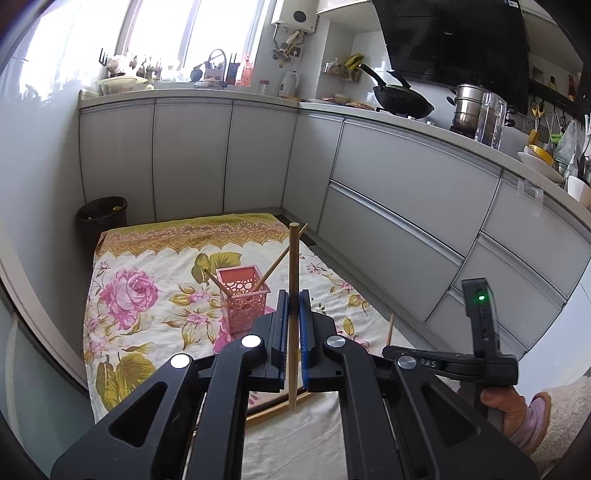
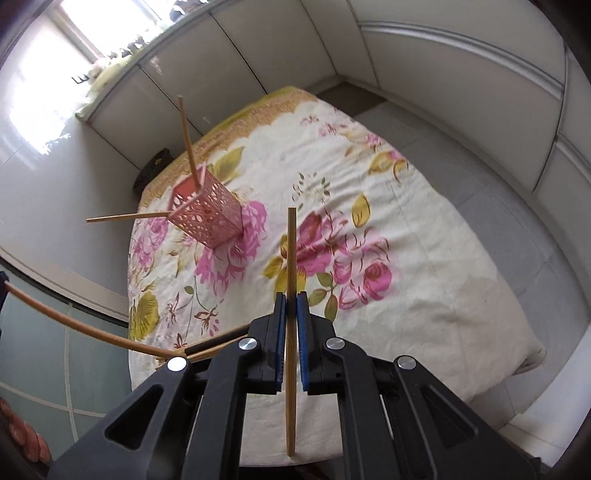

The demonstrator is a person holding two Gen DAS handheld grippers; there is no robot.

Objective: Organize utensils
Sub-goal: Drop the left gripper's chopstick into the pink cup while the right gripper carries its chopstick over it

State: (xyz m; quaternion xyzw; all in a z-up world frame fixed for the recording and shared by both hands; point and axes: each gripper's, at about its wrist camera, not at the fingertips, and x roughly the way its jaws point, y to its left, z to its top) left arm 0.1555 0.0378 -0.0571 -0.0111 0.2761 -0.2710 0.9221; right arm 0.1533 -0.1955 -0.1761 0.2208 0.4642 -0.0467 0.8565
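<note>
Grey cabinet fronts [image 1: 229, 155] wrap the kitchen corner under a pale countertop [image 1: 388, 114]. At eleven o'clock a bright window [image 1: 192, 33] floods light over the cluttered sill. A black range hood [image 1: 454, 40] hangs at one o'clock above a wok [image 1: 402, 98].

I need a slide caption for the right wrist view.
Right gripper holds one chopstick above the floral cloth, pink holder ahead.

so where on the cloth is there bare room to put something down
The widest bare stretch of cloth runs right of the pink holder toward the cabinets. Another lies between the holder and the bin. It is crowded near the loose chopsticks, under the left tool.
</note>
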